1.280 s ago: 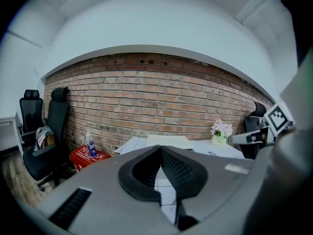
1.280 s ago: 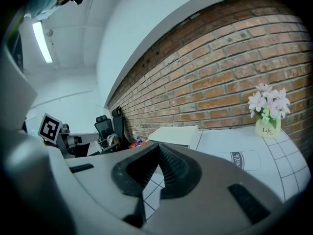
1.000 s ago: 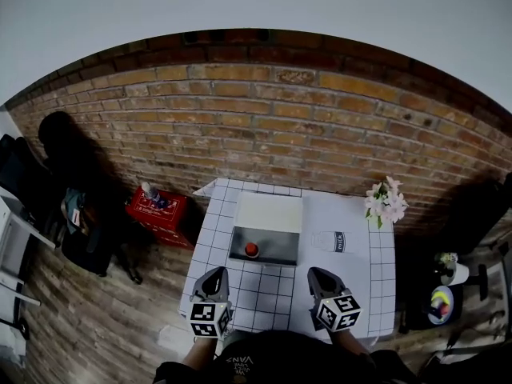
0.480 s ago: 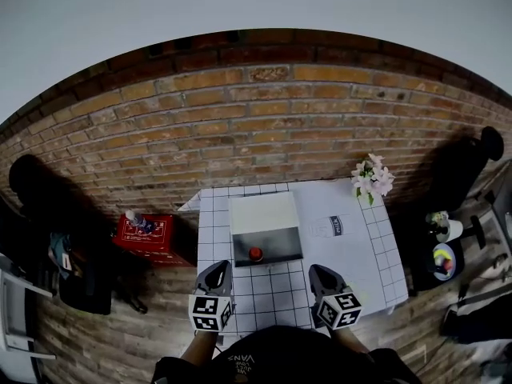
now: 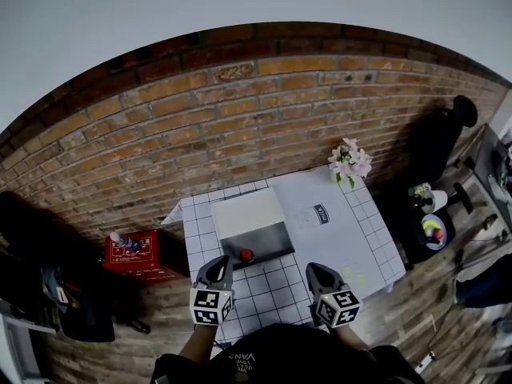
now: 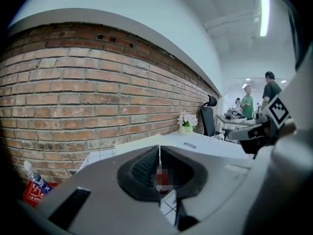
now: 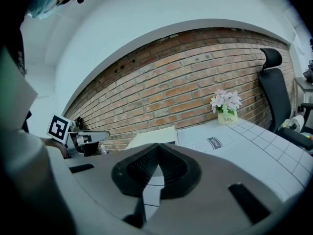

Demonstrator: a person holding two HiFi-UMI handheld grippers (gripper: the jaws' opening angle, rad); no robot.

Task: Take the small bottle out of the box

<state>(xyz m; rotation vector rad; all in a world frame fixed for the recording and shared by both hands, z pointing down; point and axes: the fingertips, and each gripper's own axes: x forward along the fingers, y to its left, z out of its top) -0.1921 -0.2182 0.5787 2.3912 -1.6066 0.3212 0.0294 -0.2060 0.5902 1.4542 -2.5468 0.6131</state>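
The small bottle (image 5: 247, 255) stands upright in the box (image 5: 272, 239), cap up; left tool (image 5: 220, 262) and right tool (image 5: 314, 269) closed, empty.

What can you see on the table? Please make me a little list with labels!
table: white cloth with grid lines
box: open, its white lid on the brick-wall side
small bottle: red cap, inside the box, at its near side
milk container: right of the box
flowers: pink and white, at the far right corner
left gripper: shut, empty, just in front of the box
right gripper: shut, empty, over the near part of the table
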